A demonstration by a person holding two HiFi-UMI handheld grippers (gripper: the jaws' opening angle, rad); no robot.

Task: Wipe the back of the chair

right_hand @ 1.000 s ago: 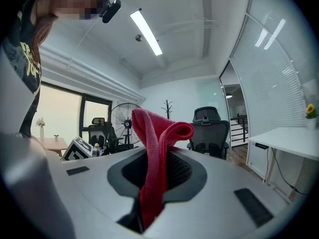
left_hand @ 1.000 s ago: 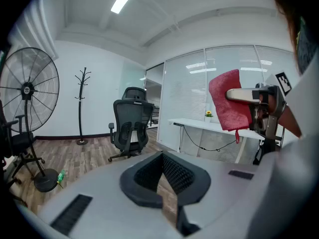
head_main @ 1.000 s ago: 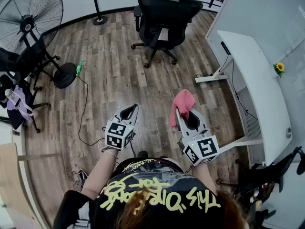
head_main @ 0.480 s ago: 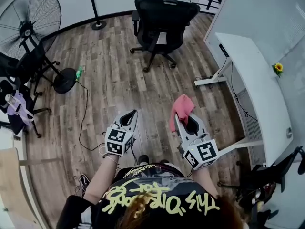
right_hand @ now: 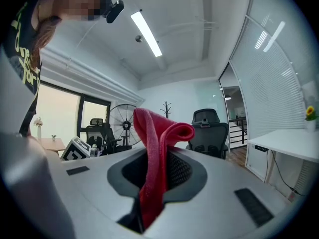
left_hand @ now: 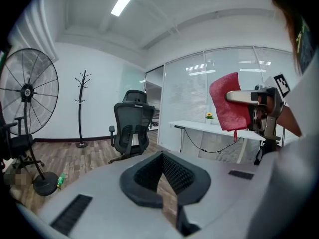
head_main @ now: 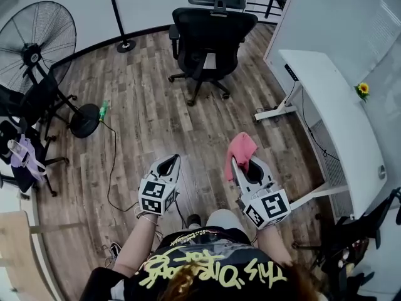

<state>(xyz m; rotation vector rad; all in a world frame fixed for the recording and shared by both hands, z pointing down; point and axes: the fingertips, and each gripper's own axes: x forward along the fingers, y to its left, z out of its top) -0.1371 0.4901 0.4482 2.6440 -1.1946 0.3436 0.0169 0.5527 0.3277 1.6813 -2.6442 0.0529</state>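
Observation:
The black mesh office chair point(head_main: 212, 25) stands far ahead on the wood floor with its back towards me; it also shows in the left gripper view point(left_hand: 130, 127) and the right gripper view point(right_hand: 210, 132). My right gripper point(head_main: 240, 162) is shut on a red cloth point(head_main: 239, 152), which folds over above the jaws point(right_hand: 158, 143) and shows from the side point(left_hand: 229, 106). My left gripper point(head_main: 169, 164) is held level beside it, with its jaws together and nothing between them point(left_hand: 167, 176). Both grippers are well short of the chair.
A large standing fan point(head_main: 36, 40) and a second dark chair with a bag point(head_main: 19, 144) are at the left. A cable and a green bottle point(head_main: 103, 110) lie on the floor. A white desk point(head_main: 332, 115) runs along the right. A coat stand point(head_main: 116, 10) rises at the back.
The view has shifted forward: the chair now sits a little lower and fuller in the head view. Both grippers keep their pose, the cloth still held.

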